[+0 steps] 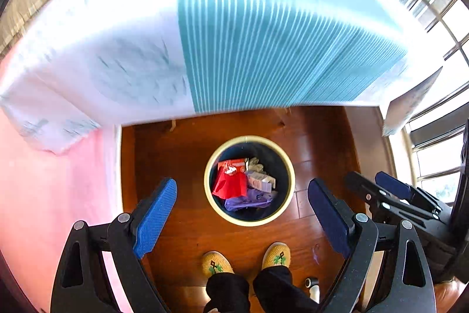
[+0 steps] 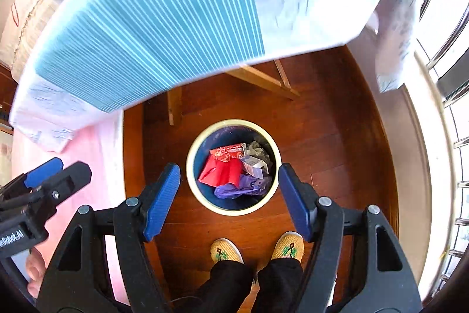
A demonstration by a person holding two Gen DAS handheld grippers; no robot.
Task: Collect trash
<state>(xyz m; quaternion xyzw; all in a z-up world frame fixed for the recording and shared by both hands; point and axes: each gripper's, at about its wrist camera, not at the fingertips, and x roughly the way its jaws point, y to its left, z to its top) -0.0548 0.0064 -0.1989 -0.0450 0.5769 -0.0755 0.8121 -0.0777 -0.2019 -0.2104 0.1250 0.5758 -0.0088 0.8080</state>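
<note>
Right gripper (image 2: 228, 195) wide open, empty, pointing down over round bin (image 2: 192, 163) on wood floor (image 2: 337, 137). Inside: red wrapper (image 2: 219, 169), purple bag (image 2: 243, 187), small carton (image 2: 253, 163), crumpled paper (image 2: 258, 150). Left gripper (image 2: 44, 175) at left edge. Striped tablecloth (image 2: 146, 34) above. Yellow slippers (image 2: 227, 251) below bin.

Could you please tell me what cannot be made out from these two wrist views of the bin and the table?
- Table top: smeared by motion blur in both views, so the cloth's faint print is unreadable.
- Bin contents: the red wrapper and purple bag cover whatever lies beneath.
- Small white object by the feet: half hidden behind the left gripper's frame in the left view.
- The person: cut off above the legs.
</note>
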